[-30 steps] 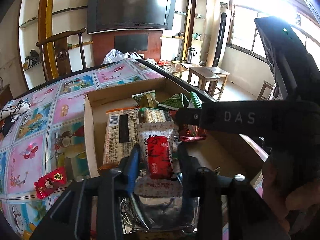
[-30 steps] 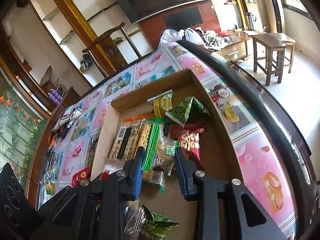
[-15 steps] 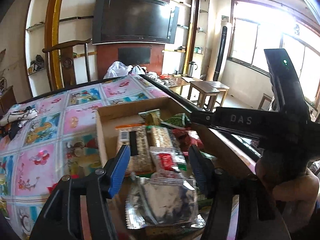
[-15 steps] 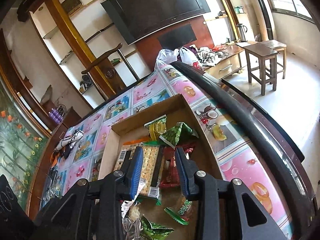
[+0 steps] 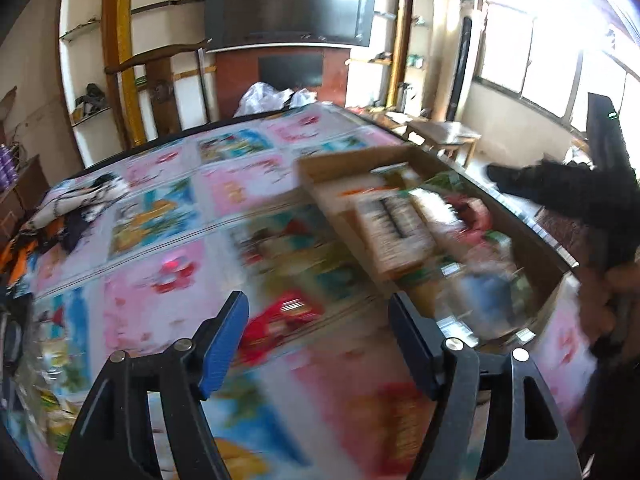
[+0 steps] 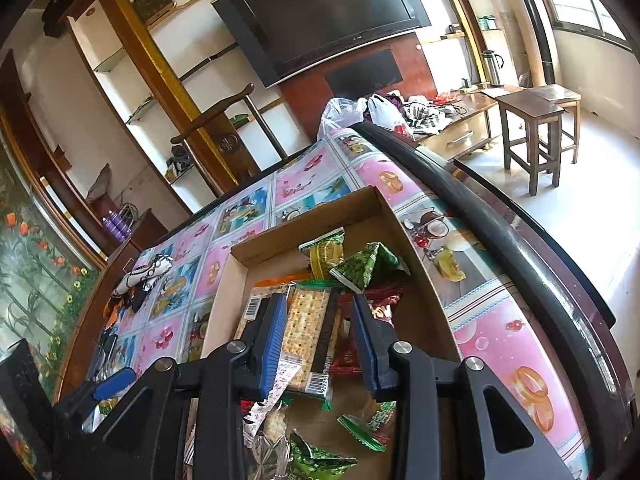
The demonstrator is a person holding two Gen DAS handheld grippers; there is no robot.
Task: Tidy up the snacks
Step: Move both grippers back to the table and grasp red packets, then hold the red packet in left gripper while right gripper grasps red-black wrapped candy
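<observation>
The cardboard box [image 6: 304, 224] on the picture tablecloth [image 6: 500, 320] holds several snack packets: a long cracker packet [image 6: 308, 320], green packets [image 6: 364, 264] and red ones. My right gripper [image 6: 320, 340] hovers over the box, jaws partly apart, gripping nothing. The left wrist view is blurred by motion. There my left gripper [image 5: 318, 332] is over the tablecloth [image 5: 160, 208] left of the box [image 5: 332, 172]. Its jaws are opening and the blue pads [image 5: 224, 336] touch nothing. A red snack packet [image 5: 280, 320] lies on the cloth just ahead of them.
A bundle of cloth and straps [image 5: 80, 208] lies at the table's far left. White plastic bags [image 6: 352, 108] sit at the far edge, with a wooden chair [image 6: 216, 136] behind. The table's dark rim [image 6: 500, 220] runs along the right, stools [image 6: 532, 128] beyond it. A hand [image 5: 616, 292] grips the right tool.
The left gripper let go of a red-labelled packet in the box, opened wider and swung left out of the box over the tablecloth. The right gripper stayed over the box, tilting up slightly.
</observation>
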